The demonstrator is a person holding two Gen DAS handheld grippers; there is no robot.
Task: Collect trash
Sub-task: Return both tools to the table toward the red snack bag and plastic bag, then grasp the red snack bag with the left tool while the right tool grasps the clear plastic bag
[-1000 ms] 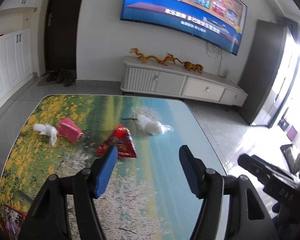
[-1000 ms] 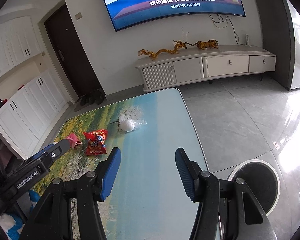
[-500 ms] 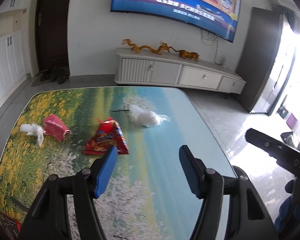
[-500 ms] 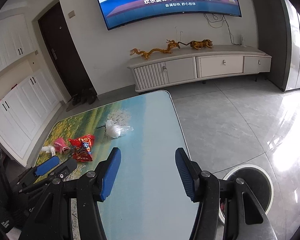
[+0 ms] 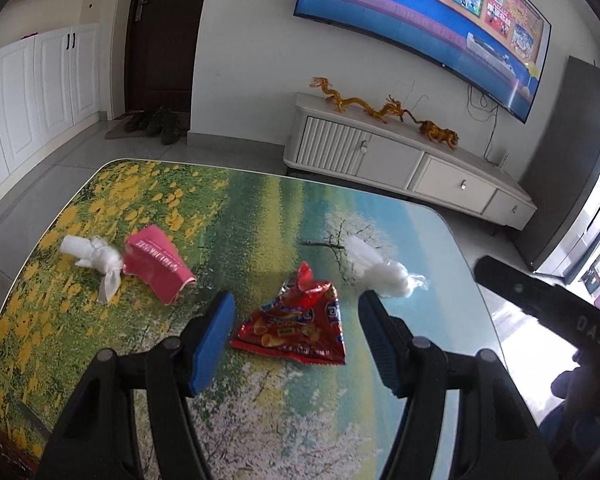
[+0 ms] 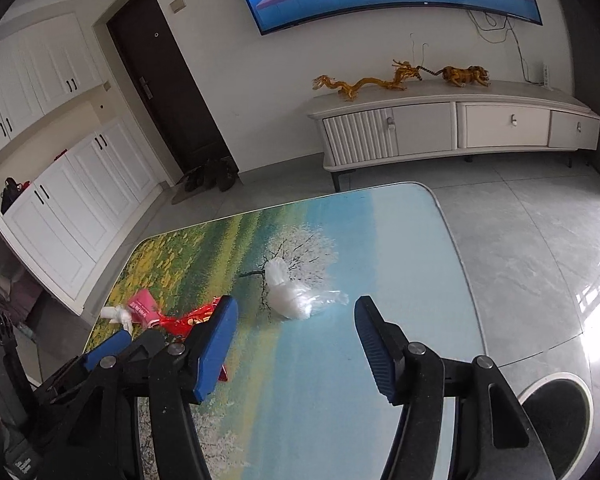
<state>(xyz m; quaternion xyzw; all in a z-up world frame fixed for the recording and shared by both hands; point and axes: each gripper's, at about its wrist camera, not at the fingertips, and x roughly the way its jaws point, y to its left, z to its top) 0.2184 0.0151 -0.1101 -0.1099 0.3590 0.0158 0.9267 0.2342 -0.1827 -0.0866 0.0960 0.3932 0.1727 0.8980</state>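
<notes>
Left wrist view: the desk (image 5: 260,420) carries four scraps, none yet lifted. The left tool (image 5: 296,340) is spread and frames the red snack bag (image 5: 296,326), so this looks like the approach step; next it should drop and pinch. The right tool (image 6: 296,344), also spread, faces the clear plastic wad (image 6: 290,294). The pink packet (image 5: 158,264) and white tissue (image 5: 94,258) wait left; a bin (image 6: 556,420) sits on the floor.

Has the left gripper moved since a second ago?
Yes. The left gripper has advanced toward the red snack bag, which now lies between its open jaws.
</notes>
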